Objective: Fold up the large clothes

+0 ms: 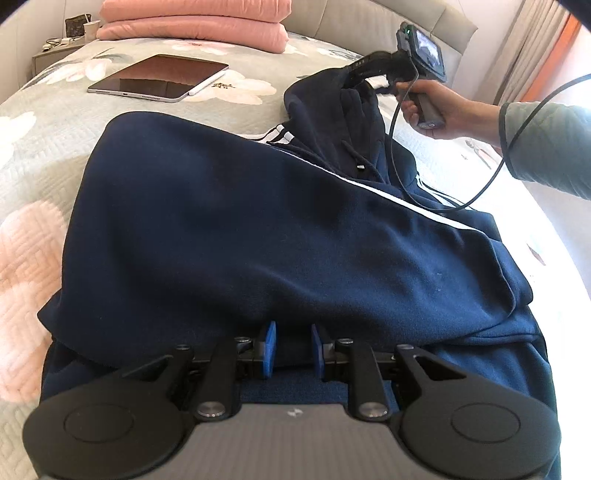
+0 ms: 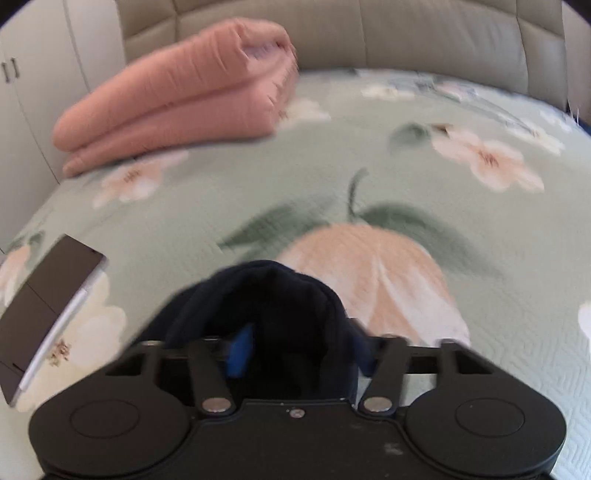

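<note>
A navy hooded sweatshirt (image 1: 258, 236) with white stripes lies on the bed, partly folded, one sleeve laid across the body. My left gripper (image 1: 293, 349) sits at its near hem, blue pads a small gap apart, with dark cloth between them. My right gripper (image 1: 354, 79) is shut on the hood and lifts it at the far right. In the right wrist view a bunch of navy hood cloth (image 2: 280, 306) fills the right gripper (image 2: 295, 350), hiding the right pad.
A tablet (image 1: 159, 79) lies on the floral green bedspread (image 1: 44, 155) beyond the sweatshirt, also at left in the right wrist view (image 2: 48, 306). Folded pink blankets (image 1: 192, 26) sit by the padded headboard (image 2: 406, 33). A nightstand (image 1: 55, 48) stands far left.
</note>
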### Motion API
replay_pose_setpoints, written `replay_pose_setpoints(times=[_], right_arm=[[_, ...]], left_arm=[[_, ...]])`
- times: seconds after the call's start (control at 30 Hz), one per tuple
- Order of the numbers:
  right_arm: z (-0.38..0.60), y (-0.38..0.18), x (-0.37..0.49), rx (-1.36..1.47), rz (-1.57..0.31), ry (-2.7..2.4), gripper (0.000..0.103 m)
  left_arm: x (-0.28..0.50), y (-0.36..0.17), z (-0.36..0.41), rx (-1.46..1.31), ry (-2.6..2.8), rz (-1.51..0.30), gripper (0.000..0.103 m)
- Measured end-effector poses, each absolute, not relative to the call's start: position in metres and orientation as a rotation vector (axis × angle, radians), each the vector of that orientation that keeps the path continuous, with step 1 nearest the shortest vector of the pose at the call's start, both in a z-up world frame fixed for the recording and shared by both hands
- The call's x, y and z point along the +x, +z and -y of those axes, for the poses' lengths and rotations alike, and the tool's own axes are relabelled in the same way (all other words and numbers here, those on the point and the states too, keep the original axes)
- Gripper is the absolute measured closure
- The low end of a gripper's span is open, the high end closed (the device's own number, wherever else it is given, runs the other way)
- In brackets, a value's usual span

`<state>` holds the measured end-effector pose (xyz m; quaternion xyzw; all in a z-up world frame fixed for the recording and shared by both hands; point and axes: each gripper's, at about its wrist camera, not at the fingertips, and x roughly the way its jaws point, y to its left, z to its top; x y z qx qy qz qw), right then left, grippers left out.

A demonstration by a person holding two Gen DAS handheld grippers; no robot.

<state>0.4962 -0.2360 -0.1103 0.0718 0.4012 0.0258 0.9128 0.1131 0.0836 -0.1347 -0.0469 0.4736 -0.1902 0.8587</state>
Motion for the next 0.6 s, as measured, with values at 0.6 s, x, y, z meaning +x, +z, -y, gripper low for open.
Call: replay_pose_setpoints(times=[0.6], right_arm=[[0.127,0.099,0.073,-0.108,-0.208,0.316,0.084]], left_arm=[[0.05,-0.05,-0.117,-0.115,-0.254,-0.867,0.078]])
